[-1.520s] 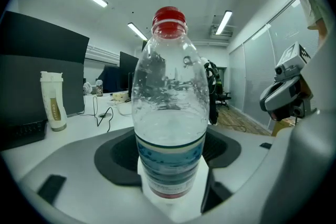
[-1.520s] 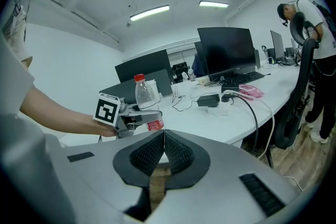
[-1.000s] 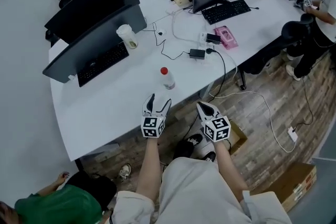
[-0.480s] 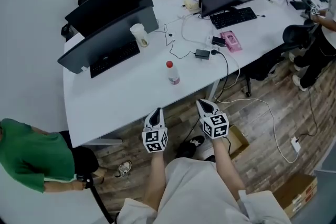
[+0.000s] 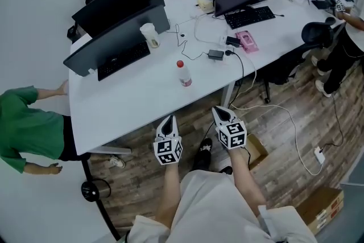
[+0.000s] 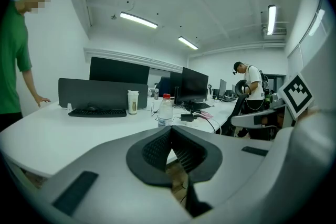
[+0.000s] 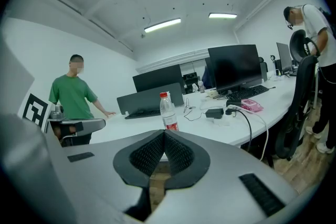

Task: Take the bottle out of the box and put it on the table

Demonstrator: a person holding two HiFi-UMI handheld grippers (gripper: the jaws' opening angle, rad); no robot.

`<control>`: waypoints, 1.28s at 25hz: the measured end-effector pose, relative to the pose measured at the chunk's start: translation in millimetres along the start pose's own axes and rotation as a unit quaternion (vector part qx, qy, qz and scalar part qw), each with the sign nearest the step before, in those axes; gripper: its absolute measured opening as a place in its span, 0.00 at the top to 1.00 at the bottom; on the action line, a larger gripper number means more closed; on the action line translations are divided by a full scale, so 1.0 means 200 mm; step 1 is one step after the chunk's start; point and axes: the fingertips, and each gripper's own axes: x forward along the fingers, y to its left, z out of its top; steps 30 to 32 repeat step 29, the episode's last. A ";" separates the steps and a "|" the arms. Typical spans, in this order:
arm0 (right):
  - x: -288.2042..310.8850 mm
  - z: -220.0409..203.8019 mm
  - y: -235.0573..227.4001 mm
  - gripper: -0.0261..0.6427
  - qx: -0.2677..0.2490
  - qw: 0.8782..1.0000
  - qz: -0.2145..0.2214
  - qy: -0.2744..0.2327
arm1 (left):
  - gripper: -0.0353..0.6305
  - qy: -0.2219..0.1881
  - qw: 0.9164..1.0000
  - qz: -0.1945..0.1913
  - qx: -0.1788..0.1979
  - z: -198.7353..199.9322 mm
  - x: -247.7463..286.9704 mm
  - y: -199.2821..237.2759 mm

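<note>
While the red-capped water bottle (image 5: 183, 73) stands upright mid-frame on the white table (image 5: 136, 105) | left gripper (image 5: 167, 121): jaws together, empty, lower centre | right gripper (image 5: 221, 114): jaws together, empty

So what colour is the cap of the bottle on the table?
Red cap on the clear plastic bottle; right gripper view shows it best.

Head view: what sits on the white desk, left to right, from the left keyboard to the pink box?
keyboard → paper cup → bottle → power brick → pink box
</note>
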 end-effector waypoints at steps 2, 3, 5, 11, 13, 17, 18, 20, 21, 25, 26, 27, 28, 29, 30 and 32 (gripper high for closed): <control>-0.02 0.00 0.01 0.90 -0.001 1.000 0.000 -0.001 | 0.92 -0.001 1.000 0.002 0.000 0.00 -0.02 0.00; -0.02 0.00 0.01 0.90 -0.002 1.000 0.001 -0.001 | 0.92 -0.001 1.000 0.003 0.000 0.00 -0.03 0.00; -0.02 0.00 0.02 0.90 -0.005 1.000 0.004 0.001 | 0.92 -0.002 1.000 0.005 -0.001 0.00 -0.05 0.01; 0.00 0.00 0.06 0.90 -0.012 1.000 0.014 0.003 | 0.92 0.000 1.000 0.010 -0.006 -0.02 -0.07 0.04; 0.00 0.01 0.07 0.90 -0.015 1.000 0.015 0.003 | 0.92 -0.001 1.000 0.012 -0.009 -0.02 -0.07 0.05; 0.01 0.03 0.08 0.90 -0.016 1.000 0.017 0.000 | 0.92 -0.003 1.000 0.014 -0.011 0.00 -0.07 0.06; 0.01 0.03 0.08 0.90 -0.017 1.000 0.017 0.001 | 0.92 -0.003 1.000 0.014 -0.012 0.00 -0.06 0.06; 0.02 0.03 0.08 0.90 -0.016 1.000 0.017 0.002 | 0.92 -0.004 1.000 0.014 -0.012 0.00 -0.06 0.06; 0.02 0.03 0.07 0.90 -0.016 1.000 0.016 0.003 | 0.92 -0.004 1.000 0.014 -0.012 0.00 -0.06 0.06; 0.02 0.03 0.06 0.90 -0.016 1.000 0.014 0.002 | 0.92 -0.003 1.000 0.015 -0.013 0.00 -0.05 0.06; 0.02 0.03 0.06 0.90 -0.017 1.000 0.013 0.003 | 0.92 -0.003 1.000 0.016 -0.014 0.00 -0.05 0.06; 0.02 0.03 0.06 0.90 -0.017 1.000 0.013 0.003 | 0.92 -0.003 1.000 0.016 -0.014 0.00 -0.05 0.07; 0.02 0.03 0.06 0.90 -0.018 1.000 0.013 0.003 | 0.92 -0.003 1.000 0.016 -0.014 0.00 -0.05 0.07; 0.02 0.04 0.06 0.90 -0.018 1.000 0.012 0.002 | 0.92 -0.003 1.000 0.017 -0.014 0.00 -0.05 0.07; 0.02 0.04 0.06 0.90 -0.018 1.000 0.012 0.002 | 0.92 -0.003 1.000 0.017 -0.014 0.00 -0.05 0.07; 0.02 0.04 0.06 0.90 -0.018 1.000 0.012 0.002 | 0.92 -0.003 1.000 0.017 -0.014 0.00 -0.05 0.07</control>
